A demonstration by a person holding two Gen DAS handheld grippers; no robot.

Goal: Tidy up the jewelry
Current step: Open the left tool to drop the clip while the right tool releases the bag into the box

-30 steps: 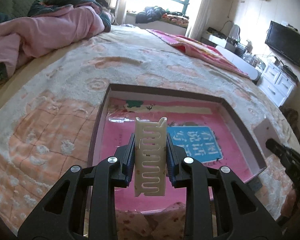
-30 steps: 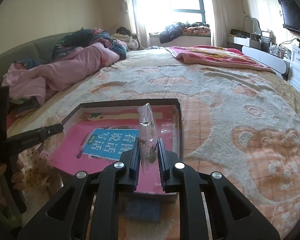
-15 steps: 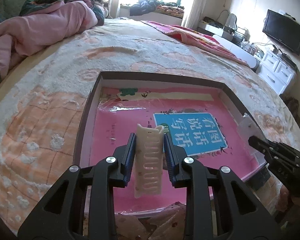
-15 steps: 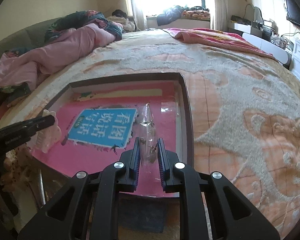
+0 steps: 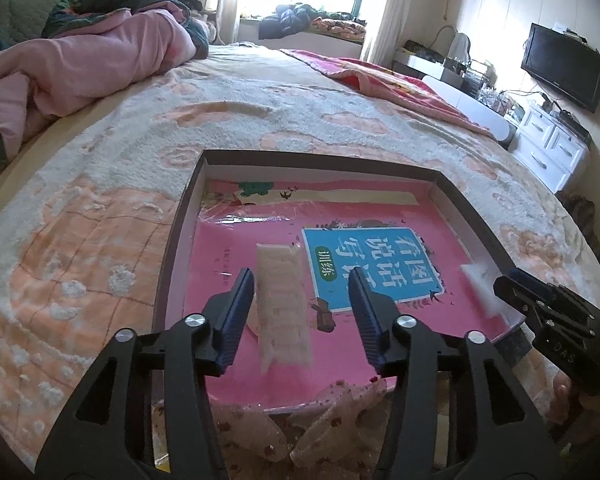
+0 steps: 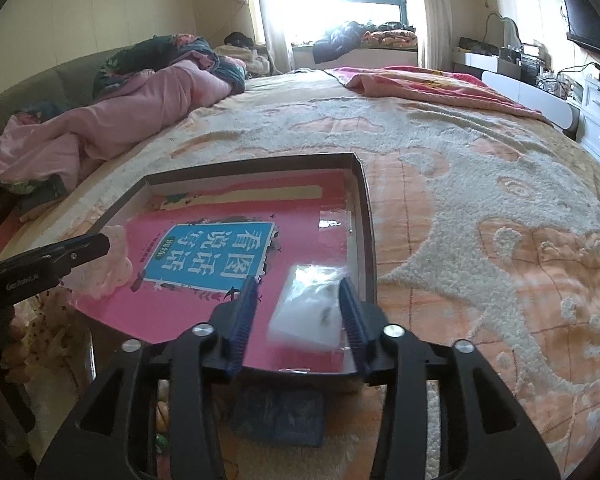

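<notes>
Left wrist view shows my left gripper [image 5: 302, 304] spread wide, its blue ribbed pads well apart; between them, nearer the pad at 9 o'clock, lies a cream card [image 5: 283, 304], long and narrow with a wavy cut-out pattern, blurred, so whether it touches that pad I cannot tell; it holds nothing; the card rests on a glossy pink book [image 5: 260, 248] with a blue title panel, which fills a shallow dark-rimmed box [image 5: 172, 240] on a fluffy peach and cream blanket [image 5: 100, 208]; at 3 o'clock my right gripper [image 5: 500, 286] sits at the box's right rim beside a pale blurred packet.

Right wrist view shows my right gripper [image 6: 298, 312] opened wide too, gripping nothing; a small clear plastic bag [image 6: 310, 310], crinkled and with tiny dark pieces inside, lies flat on the pink book [image 6: 308, 208] near the box's [image 6: 366, 240] right wall, close against the pad at 3 o'clock, apart from the pad at 9 o'clock; motion blur hides whether they touch; at 9 o'clock my left gripper's [image 6: 100, 242] black tip hangs over the book's left edge with the pale card [image 6: 116, 264] just past it; a crumpled pink quilt [image 6: 120, 120] lies at 11 o'clock.
</notes>
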